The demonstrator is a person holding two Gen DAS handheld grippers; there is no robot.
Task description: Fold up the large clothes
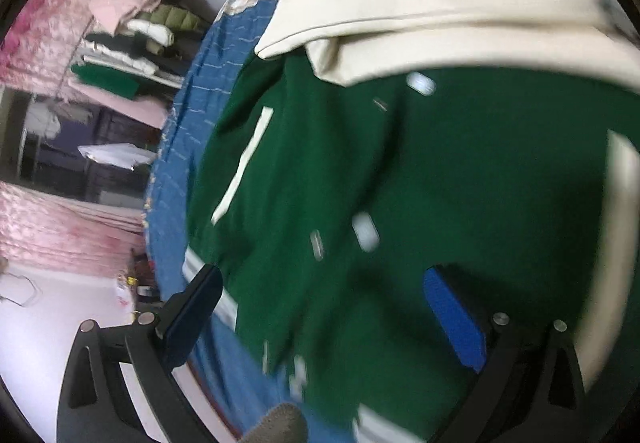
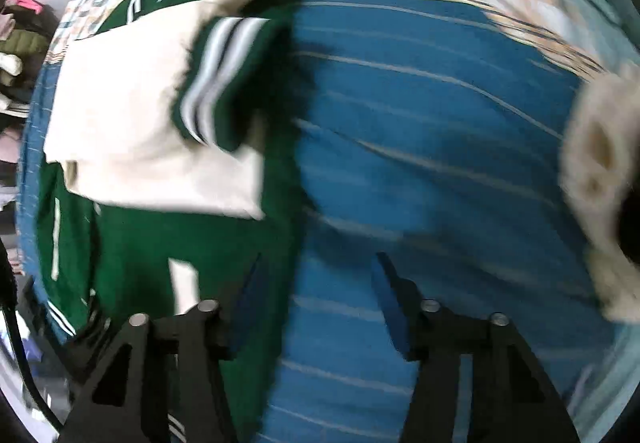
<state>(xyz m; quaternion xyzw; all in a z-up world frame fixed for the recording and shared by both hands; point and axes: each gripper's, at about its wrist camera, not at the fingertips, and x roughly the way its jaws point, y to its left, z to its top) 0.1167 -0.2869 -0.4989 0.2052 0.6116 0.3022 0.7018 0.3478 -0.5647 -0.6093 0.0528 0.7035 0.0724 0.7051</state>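
With both the left gripper (image 1: 324,307) and right gripper (image 2: 316,303) open and empty, the cream sleeve (image 2: 132,115) folded across the green jacket (image 1: 400,183) could slide off toward the bed's (image 2: 440,163) edge.

No text, label, brand or number can be read in either view. The dark green varsity-style jacket with cream sleeves (image 1: 400,163) carries only plain white stripes and small pale snap buttons; motion blur smears any finer marks on it. The blue striped bedspread (image 2: 420,123) under it shows a woven line pattern, not lettering. The stacked folded clothes on the far-left shelf (image 1: 132,39) are too small and blurred to show any tags.
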